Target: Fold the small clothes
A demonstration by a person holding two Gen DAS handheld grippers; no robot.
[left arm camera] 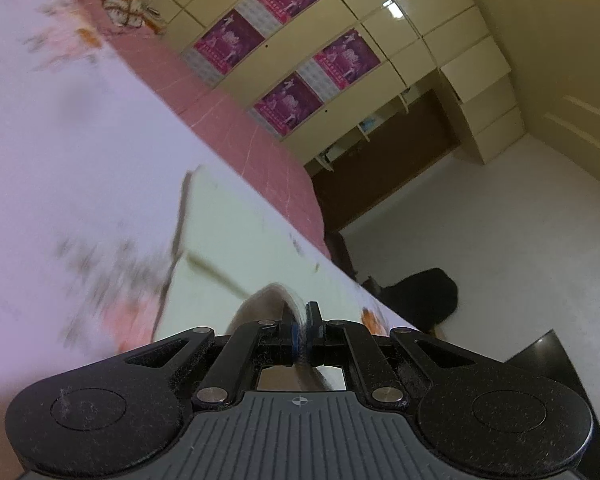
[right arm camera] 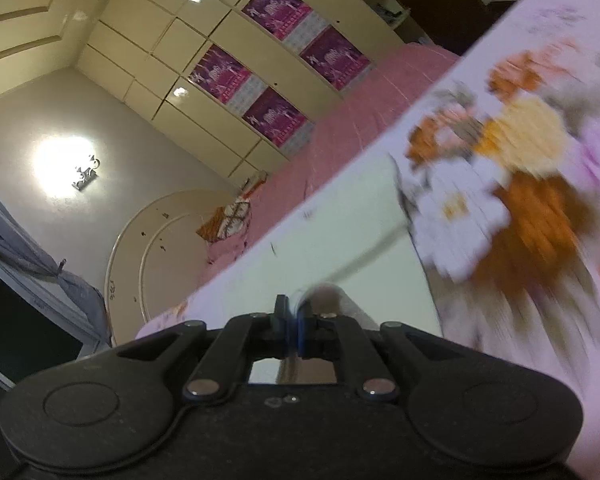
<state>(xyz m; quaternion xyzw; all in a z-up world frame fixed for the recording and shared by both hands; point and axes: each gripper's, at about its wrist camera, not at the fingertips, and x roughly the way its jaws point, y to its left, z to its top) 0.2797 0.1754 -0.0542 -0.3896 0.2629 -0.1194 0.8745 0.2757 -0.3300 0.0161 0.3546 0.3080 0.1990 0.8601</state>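
Note:
A small pale cream garment (left arm camera: pixel 216 232) with thin dark trim lies on the floral bedsheet (left arm camera: pixel 60 140). My left gripper (left arm camera: pixel 299 320) is shut on a raised fold of the garment's edge, and cloth shows between the blue pads. In the right wrist view the same garment (right arm camera: pixel 340 236) lies ahead. My right gripper (right arm camera: pixel 294 316) is shut on another bit of its edge, which curls up beside the fingers. Both views are tilted and the sheet is motion-blurred.
The sheet has a large orange, yellow and white flower print (right arm camera: pixel 512 184). A pink bedspread (left arm camera: pixel 236 120) lies beyond, with a patterned pillow (left arm camera: pixel 122 4) at its far end. Cream wardrobes with purple posters (left arm camera: pixel 288 56) stand behind. A dark object (left arm camera: pixel 420 296) sits on the floor.

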